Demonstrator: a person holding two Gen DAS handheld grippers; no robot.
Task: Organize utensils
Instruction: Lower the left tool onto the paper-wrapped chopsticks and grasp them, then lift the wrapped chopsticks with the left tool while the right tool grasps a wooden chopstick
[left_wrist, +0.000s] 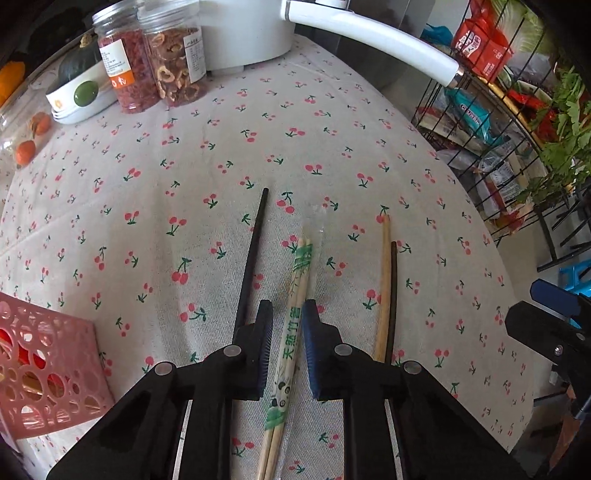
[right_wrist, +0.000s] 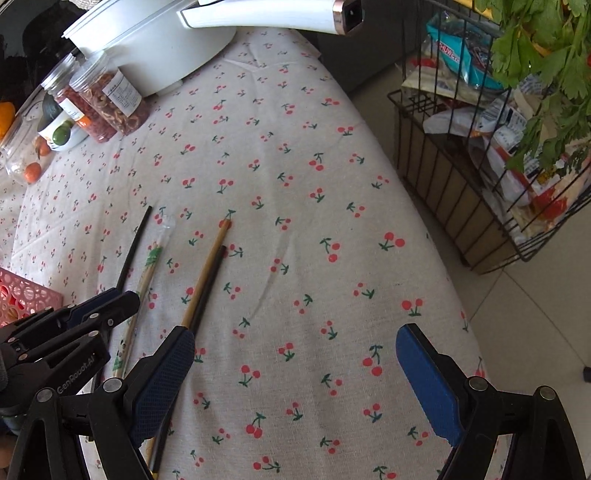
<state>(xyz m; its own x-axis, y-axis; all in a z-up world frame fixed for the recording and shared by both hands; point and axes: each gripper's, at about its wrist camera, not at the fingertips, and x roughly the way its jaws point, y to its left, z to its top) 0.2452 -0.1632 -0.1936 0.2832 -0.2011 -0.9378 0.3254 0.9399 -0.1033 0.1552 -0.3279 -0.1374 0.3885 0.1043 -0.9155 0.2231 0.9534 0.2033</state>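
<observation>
Straddling the plastic-wrapped pair of bamboo chopsticks (left_wrist: 291, 328) without touching it, my left gripper (left_wrist: 288, 314) has its jaws released, narrowly parted. My right gripper (right_wrist: 295, 354) hangs wide apart over the cherry-print tabletop (right_wrist: 295, 221). Beside lie a black chopstick (left_wrist: 253, 254), a tan-and-dark wooden pair (left_wrist: 386, 291) and a pink perforated basket (left_wrist: 48, 369).

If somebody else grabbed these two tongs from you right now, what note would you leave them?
Left tongs: straddling the wrapped bamboo chopsticks, a slight gap on each side, not gripping.
Right tongs: wide open, holding nothing, over bare cloth.
On the cherry tablecloth: a black chopstick left of the wrapped pair; a wooden chopstick and a dark one together on the right.
Pink basket at the left edge; contents unclear.
Left to do: every chopstick in view.
</observation>
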